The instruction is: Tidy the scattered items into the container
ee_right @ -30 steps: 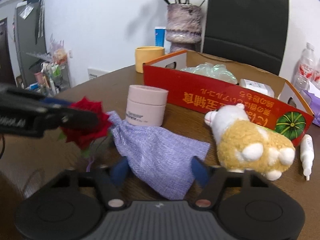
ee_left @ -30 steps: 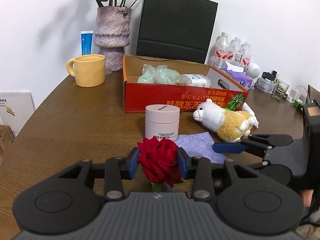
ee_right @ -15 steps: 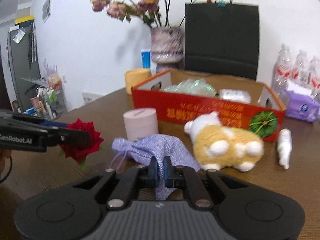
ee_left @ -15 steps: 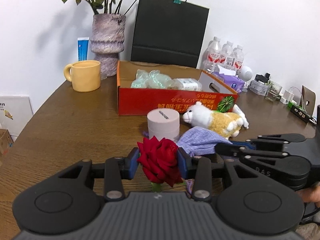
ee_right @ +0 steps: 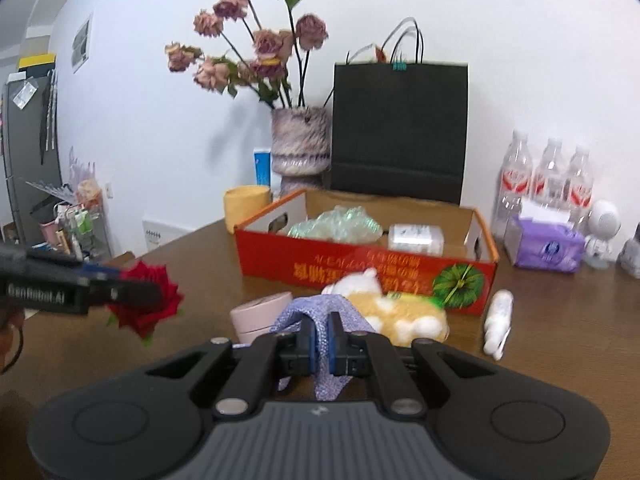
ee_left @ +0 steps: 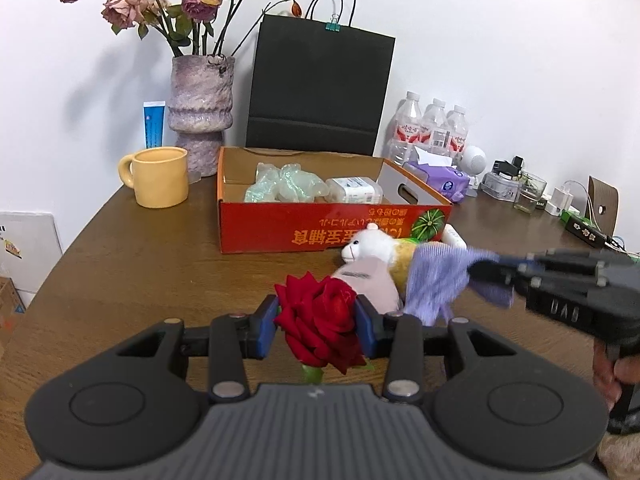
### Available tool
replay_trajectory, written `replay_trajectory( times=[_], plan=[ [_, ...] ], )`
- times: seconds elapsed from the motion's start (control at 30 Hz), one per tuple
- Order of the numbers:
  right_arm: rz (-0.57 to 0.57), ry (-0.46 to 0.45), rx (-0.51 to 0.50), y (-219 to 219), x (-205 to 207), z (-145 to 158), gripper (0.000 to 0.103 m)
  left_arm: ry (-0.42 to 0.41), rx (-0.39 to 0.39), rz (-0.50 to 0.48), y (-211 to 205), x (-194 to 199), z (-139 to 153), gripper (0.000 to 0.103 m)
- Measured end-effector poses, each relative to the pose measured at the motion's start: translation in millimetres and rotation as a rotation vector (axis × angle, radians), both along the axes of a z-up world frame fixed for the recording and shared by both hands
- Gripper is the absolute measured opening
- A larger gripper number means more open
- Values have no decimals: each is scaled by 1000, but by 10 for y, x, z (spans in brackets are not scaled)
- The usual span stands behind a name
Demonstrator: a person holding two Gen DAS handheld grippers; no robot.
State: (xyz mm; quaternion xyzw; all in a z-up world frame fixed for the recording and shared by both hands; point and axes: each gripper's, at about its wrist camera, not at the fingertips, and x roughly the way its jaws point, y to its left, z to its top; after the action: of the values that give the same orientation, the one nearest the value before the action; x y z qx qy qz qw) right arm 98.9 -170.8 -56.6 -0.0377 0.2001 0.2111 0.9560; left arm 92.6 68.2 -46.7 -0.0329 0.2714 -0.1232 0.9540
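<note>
My left gripper (ee_left: 316, 322) is shut on a red rose (ee_left: 320, 316), held above the table's near side; the rose (ee_right: 150, 306) also shows at the left of the right wrist view. My right gripper (ee_right: 320, 344) is shut on a lilac cloth pouch (ee_right: 320, 312), which hangs in the air (ee_left: 438, 280). Behind them on the table sit a pink cream jar (ee_right: 260, 314), a white and yellow plush sheep (ee_left: 376, 246) and a small white tube (ee_right: 498, 318). The red cardboard box (ee_left: 332, 230) stands further back, holding bubble wrap (ee_left: 284, 186) and a white pack (ee_left: 354, 190).
A yellow mug (ee_left: 158, 176), a vase of dried roses (ee_left: 200, 116) and a black paper bag (ee_left: 318, 88) stand behind the box. Water bottles (ee_left: 430, 132), a purple tissue pack (ee_left: 440, 178) and small clutter line the right side. A hand (ee_left: 614, 372) holds the right gripper.
My right gripper closed on the lilac pouch and lifted it off the table. Both grippers rose, the left one keeping the rose.
</note>
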Motion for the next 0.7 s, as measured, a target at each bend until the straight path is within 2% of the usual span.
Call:
replay_trajectory(
  times=[0.47,0.7],
  plan=[
    [-85,-90,-6,-208,-53,256,4,-4,-1,0,0,-37,3,41],
    [-107,-123,13,-336,-27,559,4,-39,8,-6,11,18,210,41]
  ],
)
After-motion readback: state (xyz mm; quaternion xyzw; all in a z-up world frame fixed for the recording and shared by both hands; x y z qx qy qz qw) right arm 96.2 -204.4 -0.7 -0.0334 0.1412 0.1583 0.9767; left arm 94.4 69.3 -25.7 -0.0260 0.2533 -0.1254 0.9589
